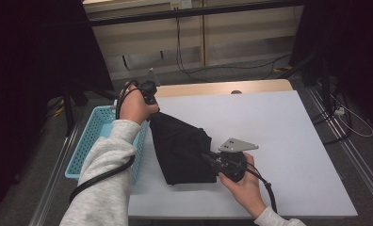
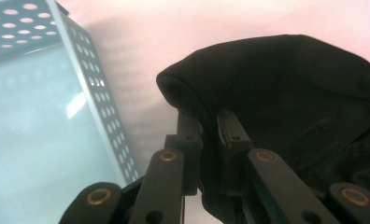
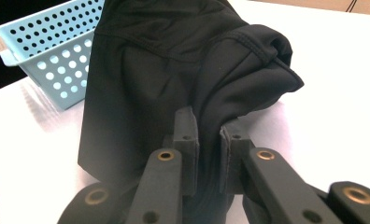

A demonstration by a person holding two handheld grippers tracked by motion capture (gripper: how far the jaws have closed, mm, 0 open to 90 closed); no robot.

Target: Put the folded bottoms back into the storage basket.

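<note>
A black cloth garment (image 1: 180, 146) lies partly lifted on the white table (image 1: 279, 136). My left gripper (image 1: 151, 110) is raised at its upper left corner, shut on a folded edge of the black garment (image 2: 276, 93); in the left gripper view the fabric is pinched between the jaws at my left gripper (image 2: 210, 122). My right gripper (image 1: 212, 159) rests low near the table's front, shut on the garment's right edge. In the right gripper view the black garment (image 3: 174, 70) bunches up from my right gripper (image 3: 210, 122), pinched between the two pads.
A light blue perforated basket (image 1: 88, 136) stands at the table's left edge, right beside the garment, and appears as basket (image 2: 43, 93) and basket (image 3: 52, 46). The wooden strip (image 1: 222, 88) borders the table's far side. Cables lie on the floor beyond.
</note>
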